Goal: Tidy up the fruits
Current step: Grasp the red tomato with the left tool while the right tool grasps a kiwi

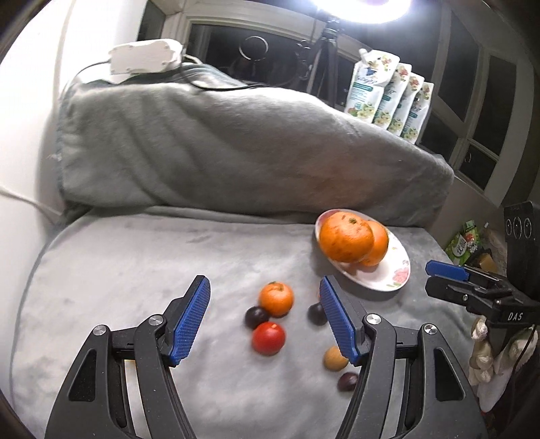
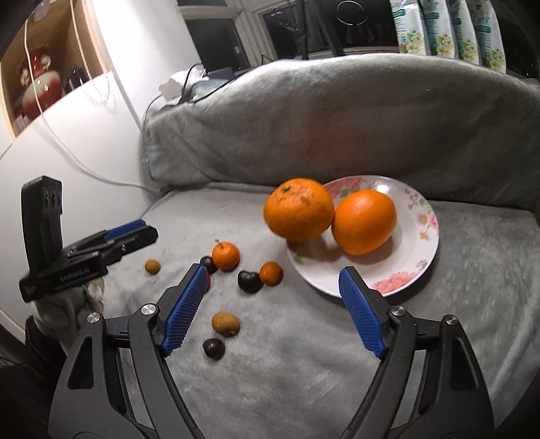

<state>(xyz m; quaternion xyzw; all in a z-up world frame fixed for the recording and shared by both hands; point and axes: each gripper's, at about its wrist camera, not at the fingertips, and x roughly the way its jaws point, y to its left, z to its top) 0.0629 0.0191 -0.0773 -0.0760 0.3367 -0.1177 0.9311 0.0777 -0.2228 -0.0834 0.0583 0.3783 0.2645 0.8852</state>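
A grey plush blanket (image 2: pixel 303 354) covers the seat below dark windows (image 1: pixel 222 50). At right, a floral white ceramic plate (image 2: pixel 418 256) holds two large oranges (image 2: pixel 363 221), one apparently on its rim. Both the left gripper (image 1: pixel 265 324) and the right gripper (image 2: pixel 271 309) gape, empty.

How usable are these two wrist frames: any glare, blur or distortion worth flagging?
Left wrist view: a ring light blows out the top edge, and the small fruits, such as the red one, are smeared by motion blur. Right wrist view: lighting is even, but the speckled orange at the plate rim looks soft. Both views: strong fisheye bending with dark corners.
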